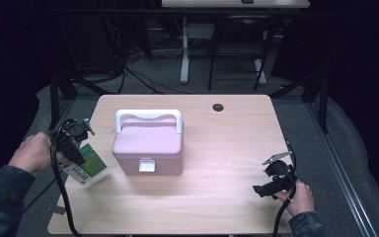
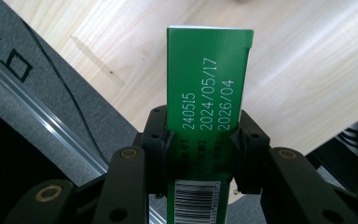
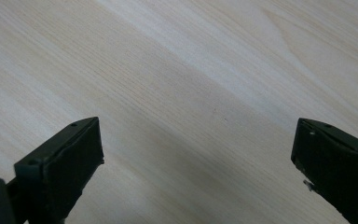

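left claw clamped on green carton, beside pink box

Green-and-white carton, date-stamped, tilted, at the table's left edge.

Both grippers black: left gripper brass-ringed pivot screws, right gripper grey top plate; black cables; dark camo-pattern sleeves.
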`<action>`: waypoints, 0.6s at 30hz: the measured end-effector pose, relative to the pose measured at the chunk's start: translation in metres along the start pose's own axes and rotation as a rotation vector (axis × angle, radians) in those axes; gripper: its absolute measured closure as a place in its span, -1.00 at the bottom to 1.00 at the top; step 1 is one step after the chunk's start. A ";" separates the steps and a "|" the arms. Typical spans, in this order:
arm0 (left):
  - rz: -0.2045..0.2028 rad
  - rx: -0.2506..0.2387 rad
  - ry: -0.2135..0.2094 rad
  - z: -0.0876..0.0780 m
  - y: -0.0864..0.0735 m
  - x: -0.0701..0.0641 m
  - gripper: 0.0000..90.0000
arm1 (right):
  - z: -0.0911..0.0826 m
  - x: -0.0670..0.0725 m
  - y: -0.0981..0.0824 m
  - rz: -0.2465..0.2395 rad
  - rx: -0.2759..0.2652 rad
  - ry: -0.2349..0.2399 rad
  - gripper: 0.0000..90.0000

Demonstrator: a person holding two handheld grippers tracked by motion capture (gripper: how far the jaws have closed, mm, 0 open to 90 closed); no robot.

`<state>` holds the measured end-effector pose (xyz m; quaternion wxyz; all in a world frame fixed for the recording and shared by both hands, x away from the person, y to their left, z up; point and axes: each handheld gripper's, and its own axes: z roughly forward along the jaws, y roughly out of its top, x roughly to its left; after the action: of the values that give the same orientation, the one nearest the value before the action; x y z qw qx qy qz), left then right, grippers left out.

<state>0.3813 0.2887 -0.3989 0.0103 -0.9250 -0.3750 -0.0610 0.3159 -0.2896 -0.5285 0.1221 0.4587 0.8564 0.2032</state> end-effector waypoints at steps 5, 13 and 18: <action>-0.021 -0.002 0.000 0.002 0.008 0.008 0.43 | 0.001 0.000 0.000 0.001 -0.001 0.002 -0.97; -0.061 0.005 -0.021 0.013 0.024 0.022 0.42 | 0.000 0.000 0.000 0.004 -0.001 0.003 -0.96; -0.072 0.012 -0.023 0.018 0.030 0.027 0.42 | 0.001 0.000 0.000 0.005 -0.002 -0.001 -0.96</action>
<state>0.4236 0.2866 -0.4131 0.0095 -0.9114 -0.4086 -0.0482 0.3163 -0.2896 -0.5299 0.1225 0.4610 0.8550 0.2038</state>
